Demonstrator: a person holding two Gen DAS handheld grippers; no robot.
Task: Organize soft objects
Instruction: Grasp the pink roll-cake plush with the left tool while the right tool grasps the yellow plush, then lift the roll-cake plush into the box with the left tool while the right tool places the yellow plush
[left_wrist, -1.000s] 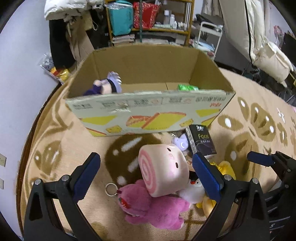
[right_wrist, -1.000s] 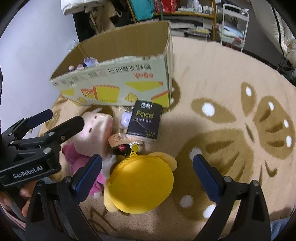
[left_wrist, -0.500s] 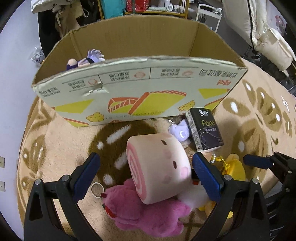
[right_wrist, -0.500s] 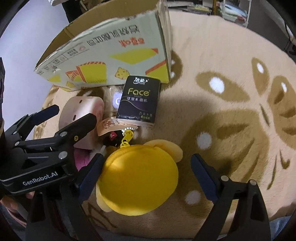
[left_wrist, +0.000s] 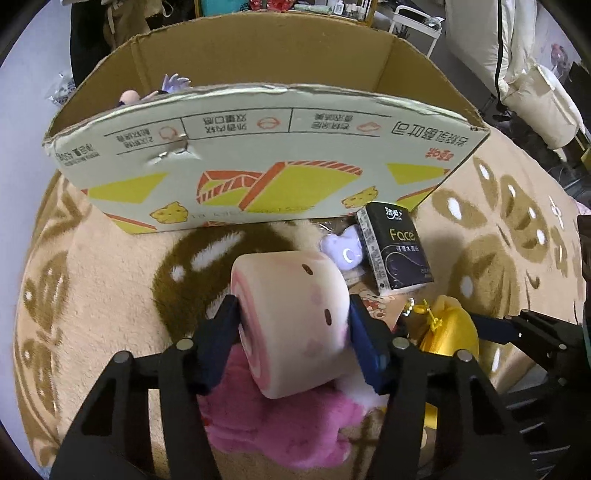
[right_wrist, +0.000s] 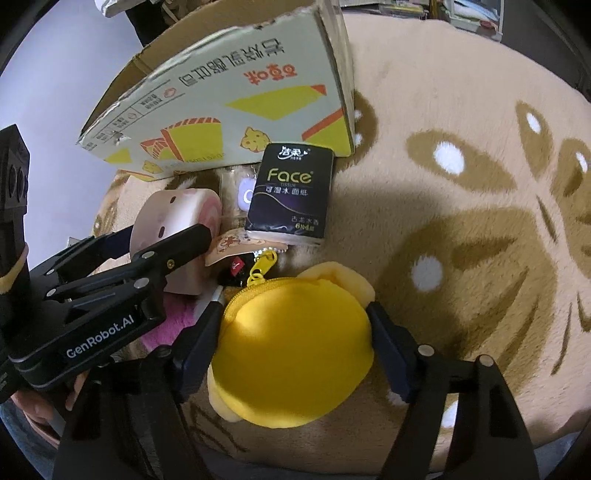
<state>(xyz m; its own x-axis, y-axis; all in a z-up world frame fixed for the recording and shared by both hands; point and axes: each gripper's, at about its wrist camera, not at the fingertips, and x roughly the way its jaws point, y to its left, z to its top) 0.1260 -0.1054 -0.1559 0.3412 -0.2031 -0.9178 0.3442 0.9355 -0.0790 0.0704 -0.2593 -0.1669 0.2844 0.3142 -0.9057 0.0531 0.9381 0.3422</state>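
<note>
The left gripper (left_wrist: 293, 325) has just been closing; its jaws now clamp the pink swirl-ended roll-shaped plush (left_wrist: 291, 317), which lies on a magenta furry plush (left_wrist: 277, 432) on the beige patterned rug (left_wrist: 110, 295). The right gripper (right_wrist: 295, 339) has likewise been closing, jaws pressing both sides of the round yellow zippered plush pouch (right_wrist: 295, 354), near the printed cardboard box (right_wrist: 221, 110).

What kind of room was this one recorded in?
Most likely a lived-in bedroom or living room at home: the toys lie on a plush patterned rug, a shelving unit crammed with household goods stands behind the cardboard box, and pale bedding or cushions are piled at right.
</note>
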